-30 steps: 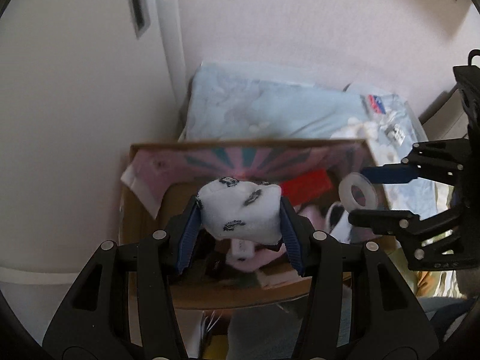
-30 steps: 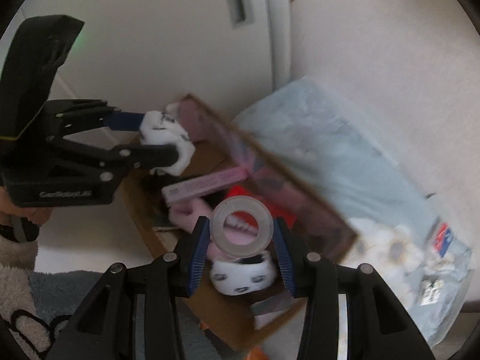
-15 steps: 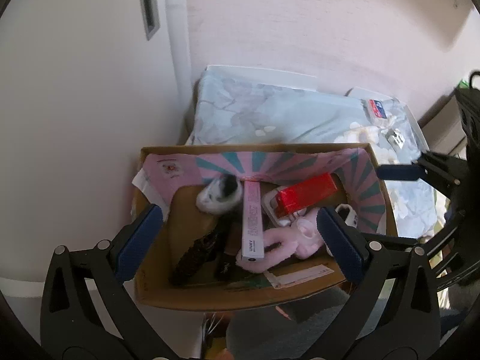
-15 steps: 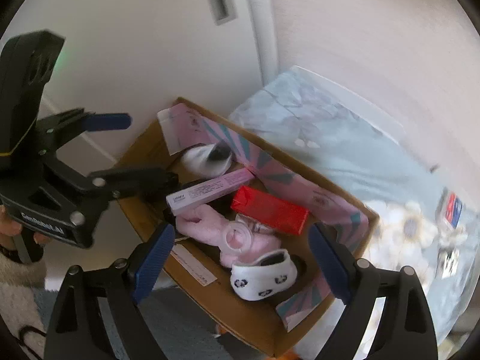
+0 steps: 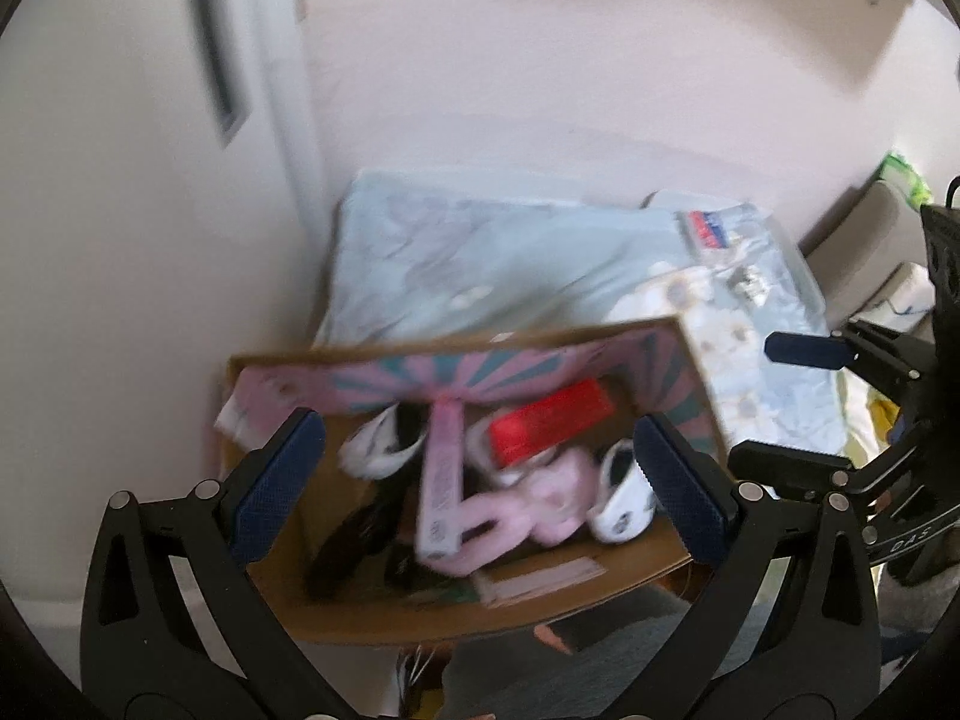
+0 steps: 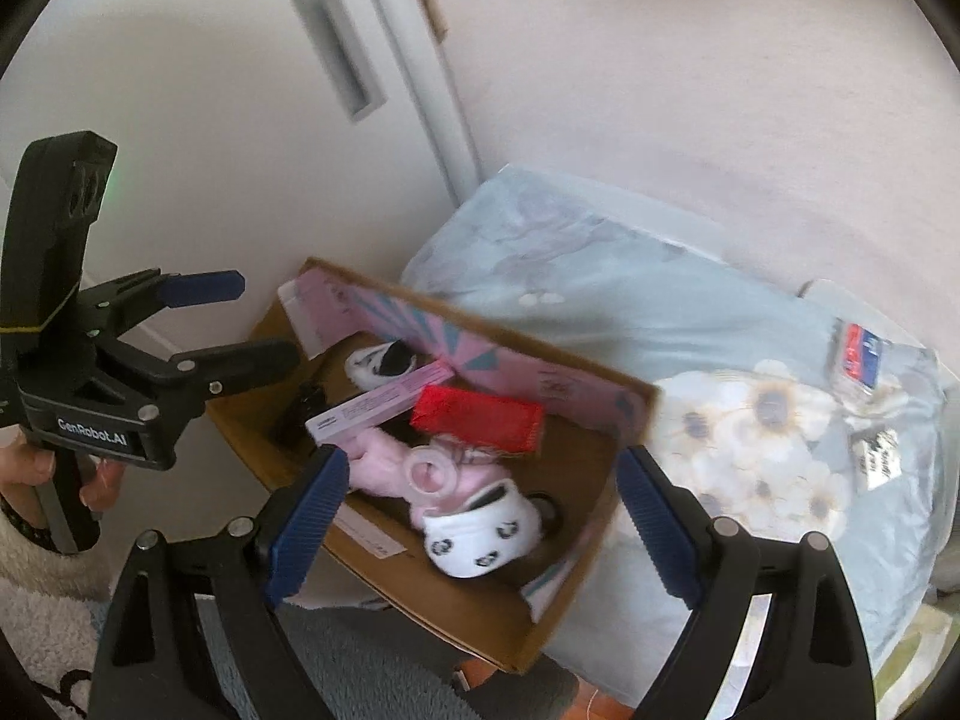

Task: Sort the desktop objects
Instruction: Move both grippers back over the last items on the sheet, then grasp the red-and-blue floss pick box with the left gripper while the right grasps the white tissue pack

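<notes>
Clear tape ring (image 6: 431, 476) in box (image 6: 468, 612), below right gripper (image 6: 480, 516). Both grippers just opened wide, empty; left gripper (image 5: 477, 480) above sock (image 5: 384, 447).

The right tool (image 6: 480, 501) hangs spread wide and empty over the cardboard box (image 6: 420, 600); inside lie a clear tape ring (image 6: 429, 476) on pink fluff, a panda sock (image 6: 480, 540), a red packet (image 6: 477, 417); the left tool (image 6: 252, 318) gapes at left.

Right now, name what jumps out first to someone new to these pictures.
A cardboard box crammed with small things sits below both open grippers, wedged against a pale blue floral bedding pack. Inside, a bright red packet lies mid-box, a panda-print sock at the near edge, a clear tape ring on pink fluff.
</notes>
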Action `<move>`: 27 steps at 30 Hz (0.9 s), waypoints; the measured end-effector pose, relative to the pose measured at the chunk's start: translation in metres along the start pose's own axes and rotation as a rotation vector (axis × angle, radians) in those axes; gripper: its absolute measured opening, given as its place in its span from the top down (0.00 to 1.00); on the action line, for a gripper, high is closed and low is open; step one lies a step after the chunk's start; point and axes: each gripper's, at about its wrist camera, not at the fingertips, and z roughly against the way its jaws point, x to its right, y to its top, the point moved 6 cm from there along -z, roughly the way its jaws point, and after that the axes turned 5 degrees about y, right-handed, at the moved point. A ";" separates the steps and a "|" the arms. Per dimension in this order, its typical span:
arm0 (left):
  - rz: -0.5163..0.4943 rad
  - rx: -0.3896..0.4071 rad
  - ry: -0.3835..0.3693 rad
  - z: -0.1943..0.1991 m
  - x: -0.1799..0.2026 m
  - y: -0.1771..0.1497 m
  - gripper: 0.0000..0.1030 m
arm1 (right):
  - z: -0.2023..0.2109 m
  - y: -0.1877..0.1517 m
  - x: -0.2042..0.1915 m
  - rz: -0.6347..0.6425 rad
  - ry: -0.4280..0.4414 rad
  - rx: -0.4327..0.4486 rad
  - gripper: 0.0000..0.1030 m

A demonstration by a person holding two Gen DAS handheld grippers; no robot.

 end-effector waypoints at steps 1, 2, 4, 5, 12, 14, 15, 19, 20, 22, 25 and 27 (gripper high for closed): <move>-0.012 0.007 -0.007 0.001 0.006 0.005 0.00 | 0.006 -0.001 0.006 -0.012 -0.006 0.011 0.14; -0.023 0.013 -0.012 0.001 0.012 0.009 0.00 | 0.010 -0.002 0.011 -0.022 -0.013 0.022 0.14; -0.058 0.030 -0.027 0.003 0.030 0.021 0.00 | 0.022 -0.005 0.023 -0.047 -0.031 0.046 0.14; -0.071 0.036 -0.034 0.004 0.038 0.026 0.00 | 0.026 -0.007 0.029 -0.058 -0.040 0.055 0.14; -0.159 0.058 -0.113 0.009 0.102 0.056 0.00 | 0.064 -0.027 0.079 -0.150 -0.096 0.090 0.14; -0.185 0.059 -0.134 0.010 0.121 0.063 0.00 | 0.078 -0.035 0.093 -0.168 -0.119 0.117 0.14; -0.193 0.060 -0.141 0.010 0.128 0.066 0.00 | 0.088 -0.039 0.102 -0.174 -0.138 0.135 0.13; -0.241 0.071 -0.178 0.008 0.169 0.084 0.00 | 0.106 -0.054 0.137 -0.201 -0.194 0.131 0.14; -0.247 0.072 -0.181 0.007 0.177 0.087 0.00 | 0.108 -0.058 0.149 -0.210 -0.213 0.123 0.14; -0.262 0.072 -0.193 -0.001 0.199 0.099 0.00 | 0.111 -0.063 0.172 -0.226 -0.230 0.113 0.14; -0.264 0.055 -0.218 -0.021 0.228 0.115 0.00 | 0.114 -0.068 0.200 -0.228 -0.251 0.104 0.14; -0.256 0.040 -0.226 -0.040 0.244 0.125 0.00 | 0.114 -0.068 0.214 -0.204 -0.266 0.098 0.14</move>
